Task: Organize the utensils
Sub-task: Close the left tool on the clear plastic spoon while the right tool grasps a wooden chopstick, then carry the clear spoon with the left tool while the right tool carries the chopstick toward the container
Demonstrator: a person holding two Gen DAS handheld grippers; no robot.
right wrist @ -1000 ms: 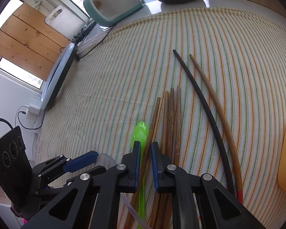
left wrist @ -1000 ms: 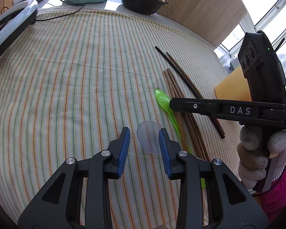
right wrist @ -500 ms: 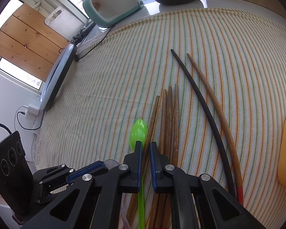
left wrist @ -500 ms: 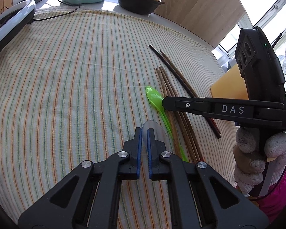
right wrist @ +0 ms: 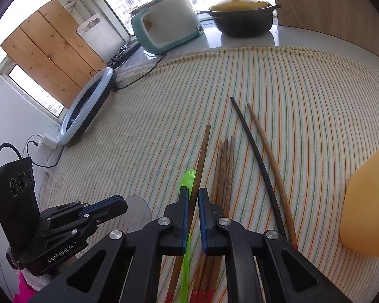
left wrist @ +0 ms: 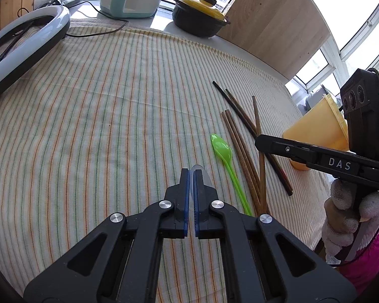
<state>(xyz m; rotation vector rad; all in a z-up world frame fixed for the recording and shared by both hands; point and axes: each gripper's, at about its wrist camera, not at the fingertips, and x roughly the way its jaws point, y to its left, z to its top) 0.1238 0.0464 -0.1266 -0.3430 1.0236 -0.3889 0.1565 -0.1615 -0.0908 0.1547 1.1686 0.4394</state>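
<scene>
the left tongs [left wrist: 191, 174] are clamped edge-on onto a clear plastic spoon [right wrist: 137, 213], whose rounded bowl pokes out past the blue pads, raised off the striped cloth [left wrist: 108, 116] on the tabletop. the right tongs [right wrist: 193, 194] are closed on one brown chopstick [right wrist: 202, 151], its far end tilted up and away from the bundle of brown chopsticks [right wrist: 224, 166] lying beside it. a green spoon [left wrist: 223, 150] lies on the cloth between the two tongs, just left of that bundle. further right rest a black chopstick [right wrist: 255, 149] and a thin brown chopstick [right wrist: 270, 149] (almost parallel), near a yellow container [right wrist: 366, 202].
</scene>
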